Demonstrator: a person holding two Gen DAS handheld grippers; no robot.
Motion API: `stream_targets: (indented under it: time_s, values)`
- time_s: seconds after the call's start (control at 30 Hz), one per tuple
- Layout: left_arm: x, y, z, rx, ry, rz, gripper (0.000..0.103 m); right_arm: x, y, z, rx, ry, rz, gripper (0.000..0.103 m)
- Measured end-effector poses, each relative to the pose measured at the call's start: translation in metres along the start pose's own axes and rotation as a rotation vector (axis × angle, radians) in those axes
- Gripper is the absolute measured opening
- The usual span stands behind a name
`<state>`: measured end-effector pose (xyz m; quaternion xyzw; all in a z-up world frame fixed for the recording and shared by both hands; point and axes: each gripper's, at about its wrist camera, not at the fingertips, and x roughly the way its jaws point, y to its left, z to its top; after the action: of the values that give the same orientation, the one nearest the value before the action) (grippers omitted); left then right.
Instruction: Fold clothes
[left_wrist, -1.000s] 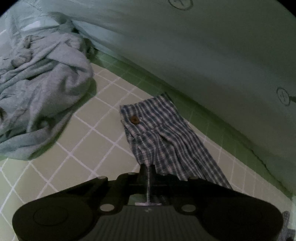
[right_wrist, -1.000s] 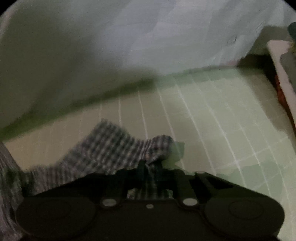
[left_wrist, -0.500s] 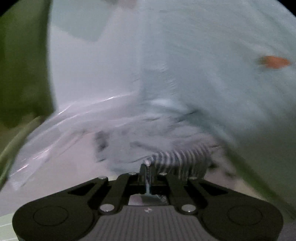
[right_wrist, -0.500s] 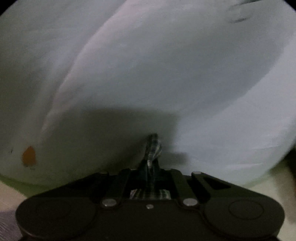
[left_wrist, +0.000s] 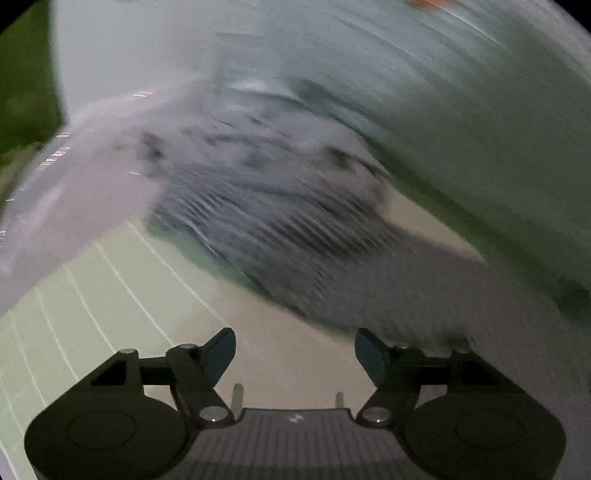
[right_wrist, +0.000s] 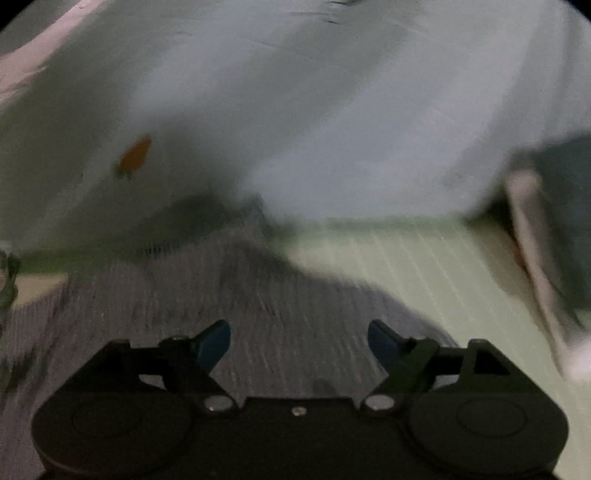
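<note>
Since the earlier frames, where both grippers were pinching the plaid garment, both have let go of it and pulled back. The plaid garment (left_wrist: 280, 225) is now lying loose on the pale green gridded mat (left_wrist: 110, 295), blurred by camera motion, ahead of the left gripper (left_wrist: 295, 350) and spreading under and ahead of the right gripper (right_wrist: 299, 343) (its checks are reading only as streaks). The left gripper's jaws are opening, with nothing between them but bare mat; the blue pads (left_wrist: 221, 350) are standing well apart. The right gripper's jaws are likewise opening, over the cloth (right_wrist: 258, 302) but not pressing on it. Behind the garment, a large pale blue-white sheet (right_wrist: 332, 110) is rising, bearing a small orange mark (right_wrist: 136, 157). A darker green strip (left_wrist: 26, 74) is showing at the left view's upper-left edge.
</note>
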<state>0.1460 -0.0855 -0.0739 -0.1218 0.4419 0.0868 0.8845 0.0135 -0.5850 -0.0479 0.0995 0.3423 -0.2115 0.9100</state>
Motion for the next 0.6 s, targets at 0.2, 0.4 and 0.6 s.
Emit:
stream_targets:
  time_s: [0.2,0.4,0.6]
  values:
    - [-0.028,-0.044,-0.069,0.156,0.09,-0.1,0.08,-0.067,-0.042,-0.073,0.074,0.024,-0.091,0.089]
    - [-0.062,-0.065,-0.11,0.261,0.082,-0.123,0.08,-0.094,-0.072,-0.111,0.095,0.005,-0.187,0.09]
    - [-0.088,-0.061,-0.126,0.251,0.054,-0.085,0.08,-0.08,-0.107,-0.137,0.175,0.067,-0.204,0.087]
